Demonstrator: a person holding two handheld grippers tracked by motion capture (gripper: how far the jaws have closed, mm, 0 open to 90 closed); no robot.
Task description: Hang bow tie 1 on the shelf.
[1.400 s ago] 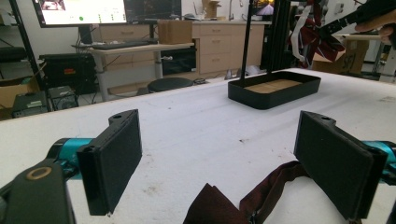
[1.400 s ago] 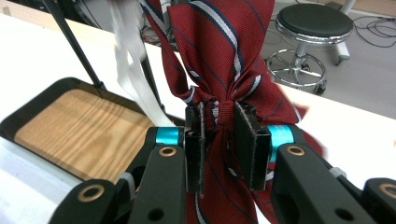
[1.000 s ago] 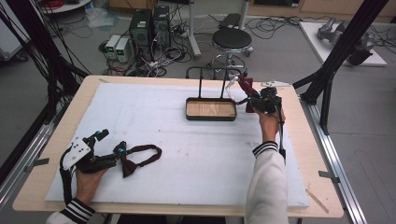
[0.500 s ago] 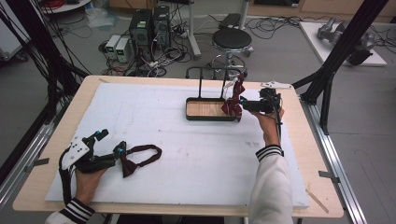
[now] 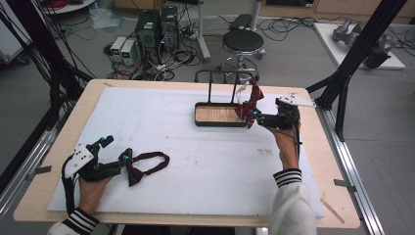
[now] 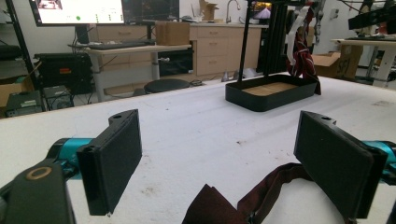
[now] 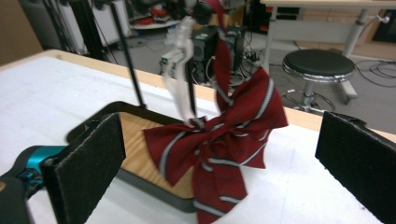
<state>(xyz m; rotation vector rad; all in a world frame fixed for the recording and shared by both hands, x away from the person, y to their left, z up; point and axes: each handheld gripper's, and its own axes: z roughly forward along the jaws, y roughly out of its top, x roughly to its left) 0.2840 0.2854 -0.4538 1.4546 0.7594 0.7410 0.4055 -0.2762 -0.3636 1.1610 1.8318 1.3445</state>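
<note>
A red bow tie with grey stripes point(image 5: 248, 104) hangs by its white strap from the black rack point(image 5: 210, 84) at the right end of a black tray with a wooden floor point(image 5: 215, 115). My right gripper point(image 5: 252, 118) stands open right beside it. In the right gripper view the striped tie point(image 7: 224, 135) dangles between the two spread pads point(image 7: 91, 163), touching neither. At the table's front left, my left gripper point(image 5: 127, 157) is open around a dark maroon bow tie point(image 5: 147, 164) lying flat. Its strap point(image 6: 275, 179) runs between the black pads point(image 6: 336, 158).
A white foam mat point(image 5: 205, 166) covers the wooden table point(image 5: 323, 161). The tray point(image 6: 271, 100) and the hanging tie point(image 6: 303, 60) show far off in the left gripper view. Black frame posts point(image 5: 359, 54) stand at the right corner; a stool point(image 5: 243, 41) and computers point(image 5: 156, 27) are behind.
My right gripper has swung left and down toward the tray's right end, and the striped tie moved with it. The left gripper and the maroon tie have stayed put.
</note>
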